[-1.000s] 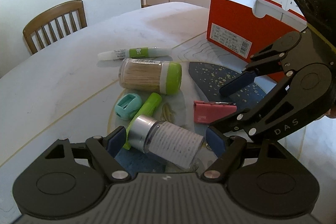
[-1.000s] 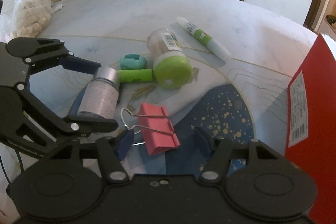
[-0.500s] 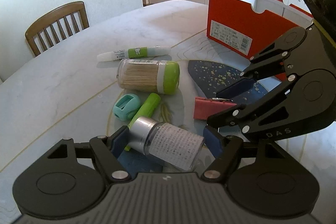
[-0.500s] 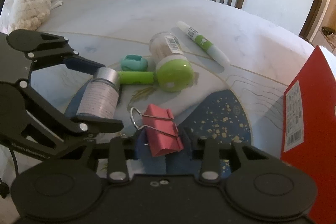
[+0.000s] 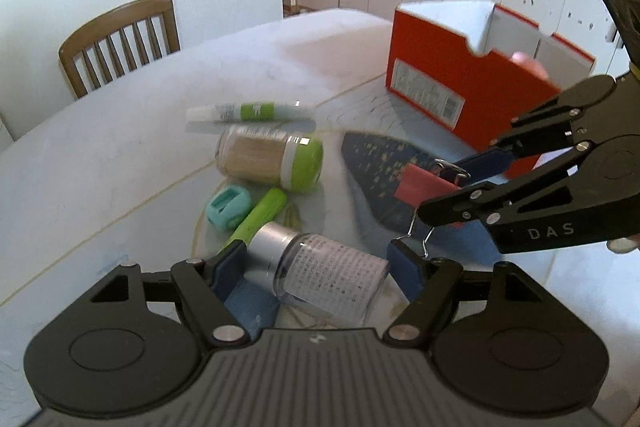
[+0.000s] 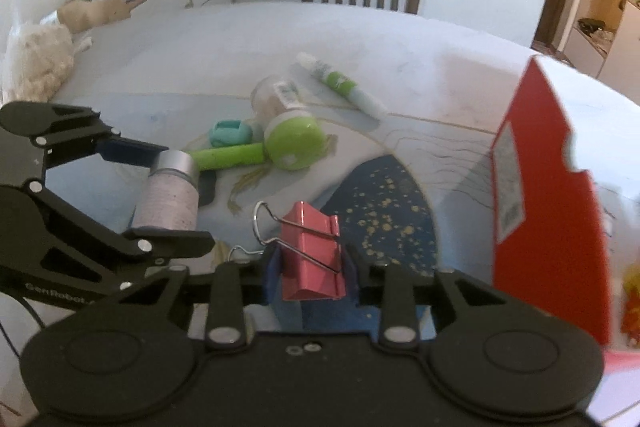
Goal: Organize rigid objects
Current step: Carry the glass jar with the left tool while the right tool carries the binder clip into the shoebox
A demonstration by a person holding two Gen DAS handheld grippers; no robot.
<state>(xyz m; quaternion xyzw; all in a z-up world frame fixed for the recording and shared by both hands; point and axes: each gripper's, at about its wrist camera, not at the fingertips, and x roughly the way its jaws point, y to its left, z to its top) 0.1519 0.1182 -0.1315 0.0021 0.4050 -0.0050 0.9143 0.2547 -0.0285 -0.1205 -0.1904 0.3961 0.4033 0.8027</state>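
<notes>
A clear bottle [image 5: 320, 275] with a silver cap and a printed label lies crosswise in my left gripper [image 5: 316, 261], which is shut on it and holds it off the table. In the right wrist view the same bottle [image 6: 168, 195] hangs between the left fingers. My right gripper [image 6: 311, 267] has a pink binder clip [image 6: 310, 251] between its pads; its jaws are still closing on it and the clip is raised. From the left wrist view the clip [image 5: 420, 183] sits in the right gripper [image 5: 448, 187], its wire handles hanging free.
On the round white table [image 5: 120, 155] lie a toothpick jar with a green lid [image 5: 268, 159], a green tube [image 5: 262, 213], a teal sharpener [image 5: 228, 205] and a white-green pen [image 5: 248, 113]. An open red box [image 5: 460, 87] stands at the right. A wooden chair [image 5: 120, 39] is behind the table.
The right jaws closed on the pink binder clip and lifted it off the table. The left gripper tightened a little on the bottle and rose with it.
</notes>
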